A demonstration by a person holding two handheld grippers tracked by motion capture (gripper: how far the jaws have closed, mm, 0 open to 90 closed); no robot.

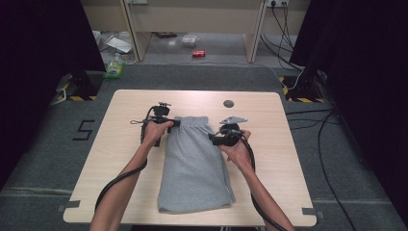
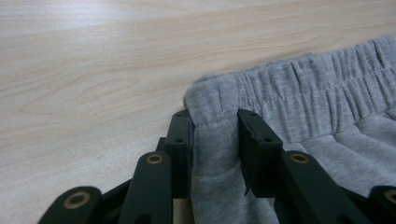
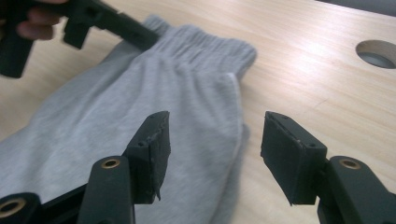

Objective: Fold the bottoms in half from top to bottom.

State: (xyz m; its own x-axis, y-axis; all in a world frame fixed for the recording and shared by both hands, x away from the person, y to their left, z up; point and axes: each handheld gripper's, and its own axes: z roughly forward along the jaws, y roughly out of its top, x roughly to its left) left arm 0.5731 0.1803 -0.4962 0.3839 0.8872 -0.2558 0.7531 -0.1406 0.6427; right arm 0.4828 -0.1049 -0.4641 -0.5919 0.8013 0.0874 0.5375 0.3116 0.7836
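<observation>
Grey shorts (image 1: pixel 195 163) lie folded lengthwise mid-table (image 1: pixel 120 159); the left gripper (image 2: pixel 215 140) pinches the waistband corner (image 2: pixel 210 100). Right gripper (image 3: pixel 212 154) hovers agape beside the other edge (nothing between its pads): close squarely on both layers.

The high view looks forward and down from above the person's side of the table (image 1: pixel 120 159), far enough back to take in the whole top and the floor beyond. The left gripper view rides on the left gripper (image 2: pixel 215 140), looking along its jaws from very close at the waistband corner of the grey shorts (image 2: pixel 299 98). The right gripper view rides on the right gripper (image 3: pixel 215 144), looking across the shorts (image 3: pixel 140 107) toward the left gripper (image 3: pixel 135 35). All three share the waistband end.
</observation>
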